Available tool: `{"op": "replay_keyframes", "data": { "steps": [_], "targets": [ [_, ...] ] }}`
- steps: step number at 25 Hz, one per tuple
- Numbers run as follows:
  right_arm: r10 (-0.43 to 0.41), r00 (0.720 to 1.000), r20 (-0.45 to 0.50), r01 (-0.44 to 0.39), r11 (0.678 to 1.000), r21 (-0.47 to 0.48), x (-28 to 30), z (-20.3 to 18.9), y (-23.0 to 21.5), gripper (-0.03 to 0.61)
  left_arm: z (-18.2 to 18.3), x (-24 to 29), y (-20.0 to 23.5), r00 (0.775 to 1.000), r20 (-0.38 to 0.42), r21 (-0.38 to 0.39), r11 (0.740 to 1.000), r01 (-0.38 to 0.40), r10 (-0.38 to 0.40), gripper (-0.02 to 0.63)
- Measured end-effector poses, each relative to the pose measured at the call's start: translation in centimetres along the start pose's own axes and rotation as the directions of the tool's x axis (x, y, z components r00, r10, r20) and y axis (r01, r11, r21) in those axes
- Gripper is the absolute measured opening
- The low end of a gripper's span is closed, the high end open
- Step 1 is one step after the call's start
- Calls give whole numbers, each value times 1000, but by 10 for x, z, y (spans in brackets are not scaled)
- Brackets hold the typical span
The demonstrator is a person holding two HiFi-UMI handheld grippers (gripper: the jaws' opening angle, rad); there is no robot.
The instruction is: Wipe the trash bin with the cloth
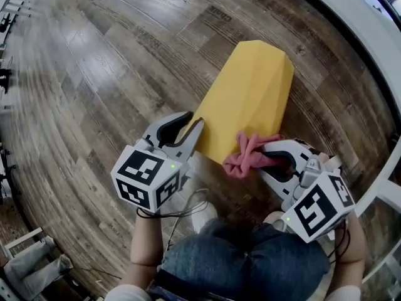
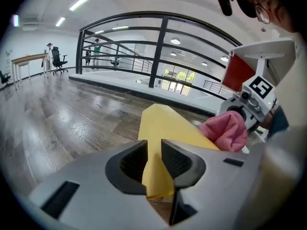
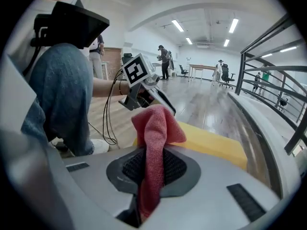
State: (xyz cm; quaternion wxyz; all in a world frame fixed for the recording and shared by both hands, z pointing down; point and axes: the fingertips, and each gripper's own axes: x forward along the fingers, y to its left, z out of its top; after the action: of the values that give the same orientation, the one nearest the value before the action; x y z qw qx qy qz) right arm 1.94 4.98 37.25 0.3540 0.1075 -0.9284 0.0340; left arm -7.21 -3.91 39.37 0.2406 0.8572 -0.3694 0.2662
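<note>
Trash bin [image 1: 250,99], yellow and faceted, lies tipped over the wooden floor [image 1: 94,74] in the head view. Its long axis runs from the near end at about 7 o'clock, by the person's knees, to the far end at about 1 o'clock. The left tool [image 1: 193,123] meets the near end's left edge. The right tool [image 1: 268,157] sits at the near end's right corner, with a pink cloth [image 1: 245,157] bunched against the yellow side.

In the left gripper view the jaws are clamped on a thin yellow edge of the bin, which stands between the two dark pads and stretches away toward 12 o'clock. The cloth and the other tool show at 2 o'clock.

In the right gripper view the jaws are clenched on the cloth, which rises from between the pads in a folded tuft. The bin's yellow side lies just beyond it, running off toward 3 o'clock.

The cloth-bearing right hand is the one placed to wipe. From it the unwiped length of the bin extends toward the far end, so a stroke would likely follow the long axis while the left tool steadies the rim.
</note>
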Motion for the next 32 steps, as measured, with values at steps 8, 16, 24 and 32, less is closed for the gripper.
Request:
{"op": "replay_keyframes", "data": {
  "steps": [8, 16, 24, 32],
  "targets": [
    [-2, 1000, -15, 2, 1000, -12, 13, 9, -15, 51, 0, -3, -13, 998, -28, 16, 998, 63, -62, 83],
    [-196, 976, -97, 205, 974, 96, 11, -20, -110, 51, 1, 2, -11, 998, 8, 16, 998, 58, -58, 52],
    [-417, 891, -179, 447, 875, 184, 7, -56, -214, 51, -2, 11, -36, 988, 16, -9, 988, 154, -154, 48],
    [-437, 879, -191, 471, 858, 203, 9, -61, -216, 51, -6, -7, -63, 969, 65, 162, 960, 227, -240, 53]
  ]
}}
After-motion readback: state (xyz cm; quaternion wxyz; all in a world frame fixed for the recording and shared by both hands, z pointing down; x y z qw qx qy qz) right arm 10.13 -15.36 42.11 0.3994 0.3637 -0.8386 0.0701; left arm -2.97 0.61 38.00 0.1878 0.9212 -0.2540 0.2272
